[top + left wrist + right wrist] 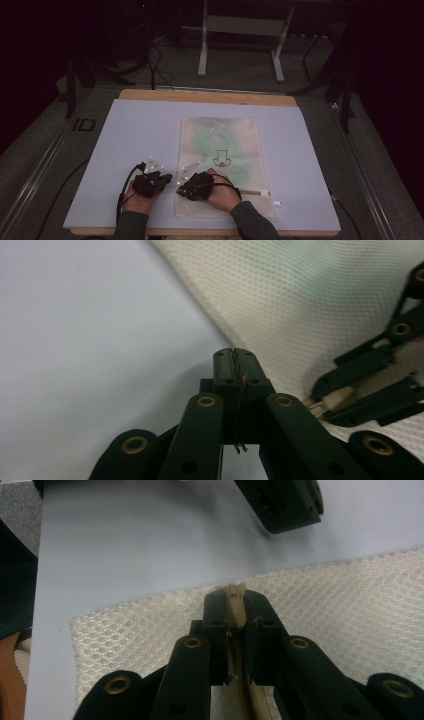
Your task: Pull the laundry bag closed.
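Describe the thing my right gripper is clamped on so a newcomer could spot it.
On the pale blue mat lies a cream mesh zip bag. Along its near edge runs a beige zipper; the right gripper is shut on its beige fabric end tab, the one solid strip amid open netting.

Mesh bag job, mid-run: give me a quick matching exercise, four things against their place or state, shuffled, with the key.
Things:
1. left gripper
2. right gripper
3. mesh bag
4. blue mat

States:
A. lies flat on the mat
B. jaws shut on the zipper end
C. covers the wooden table top
D. jaws shut, nothing between them, beside the bag's edge

Pairs: 1-D, 2-B, 3-A, 4-C
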